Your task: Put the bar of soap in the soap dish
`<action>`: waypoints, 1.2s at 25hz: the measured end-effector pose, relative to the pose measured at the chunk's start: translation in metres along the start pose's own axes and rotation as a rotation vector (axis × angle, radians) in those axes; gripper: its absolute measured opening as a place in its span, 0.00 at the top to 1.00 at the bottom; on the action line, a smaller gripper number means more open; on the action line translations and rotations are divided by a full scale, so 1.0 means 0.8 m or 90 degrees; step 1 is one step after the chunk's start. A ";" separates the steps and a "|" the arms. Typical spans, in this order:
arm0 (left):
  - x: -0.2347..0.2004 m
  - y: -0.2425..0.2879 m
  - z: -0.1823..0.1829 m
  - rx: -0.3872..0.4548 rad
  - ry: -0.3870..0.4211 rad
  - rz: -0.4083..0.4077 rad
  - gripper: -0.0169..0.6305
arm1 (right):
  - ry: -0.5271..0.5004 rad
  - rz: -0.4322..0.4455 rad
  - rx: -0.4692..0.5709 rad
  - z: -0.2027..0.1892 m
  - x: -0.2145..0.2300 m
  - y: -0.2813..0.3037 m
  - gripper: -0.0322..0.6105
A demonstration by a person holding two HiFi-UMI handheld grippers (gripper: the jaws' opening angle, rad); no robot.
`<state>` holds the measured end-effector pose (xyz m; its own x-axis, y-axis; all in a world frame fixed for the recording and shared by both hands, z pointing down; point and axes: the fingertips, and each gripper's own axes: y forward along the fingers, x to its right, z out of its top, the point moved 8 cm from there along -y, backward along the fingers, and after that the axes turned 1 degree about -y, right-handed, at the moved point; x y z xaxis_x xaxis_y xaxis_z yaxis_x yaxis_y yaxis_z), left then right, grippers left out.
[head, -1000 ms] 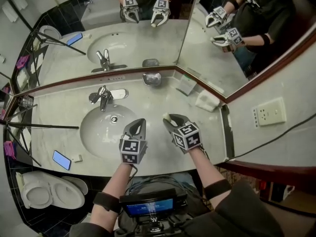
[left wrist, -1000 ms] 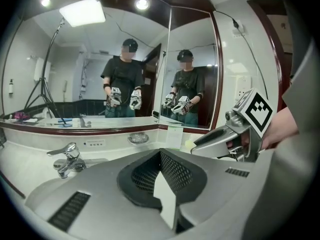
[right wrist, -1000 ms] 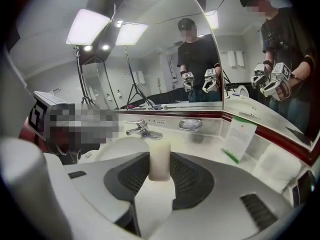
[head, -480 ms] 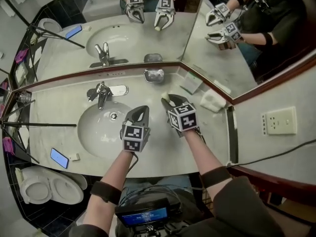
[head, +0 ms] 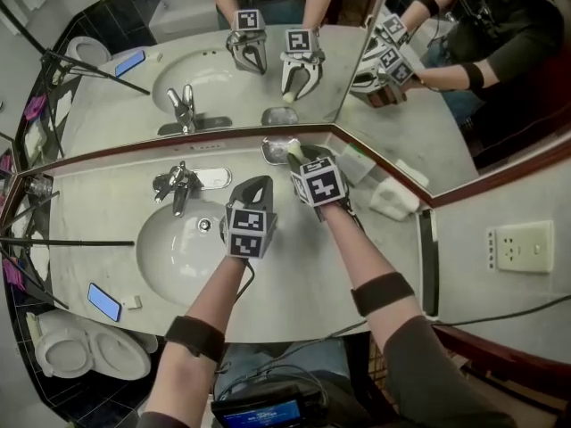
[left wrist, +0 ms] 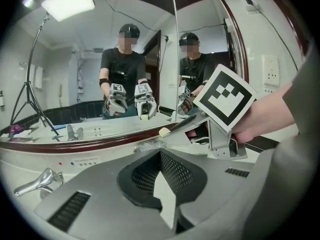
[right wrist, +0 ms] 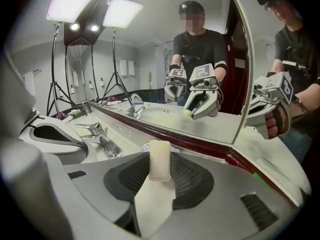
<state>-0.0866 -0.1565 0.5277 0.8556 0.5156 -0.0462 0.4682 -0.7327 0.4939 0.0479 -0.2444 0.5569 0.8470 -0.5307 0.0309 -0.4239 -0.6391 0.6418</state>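
Head view shows the right gripper [head: 297, 155] hiding much of the soap dish [head: 271, 150]; its jaws clamp the bar of soap [right wrist: 160, 160]. The left gripper [head: 258, 185] has its jaws closed, empty.

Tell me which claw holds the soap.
The right claw: the pale soap is gripped between its jaws. The left claw is shut, with nothing between its jaws.

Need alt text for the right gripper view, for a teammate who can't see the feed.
The right hand-held gripper holds a pale bar of soap upright between its jaws, with the clear soap dish just beyond it at the foot of the mirror. A chrome faucet stands to the left.
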 end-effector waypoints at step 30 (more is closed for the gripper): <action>-0.020 0.006 -0.004 -0.006 -0.009 0.014 0.97 | -0.091 -0.026 -0.036 -0.002 -0.011 0.039 0.69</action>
<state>-0.0988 -0.1665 0.5335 0.8686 0.4932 -0.0473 0.4473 -0.7394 0.5032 0.0278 -0.2588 0.5779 0.8077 -0.5806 -0.1028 -0.3676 -0.6323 0.6820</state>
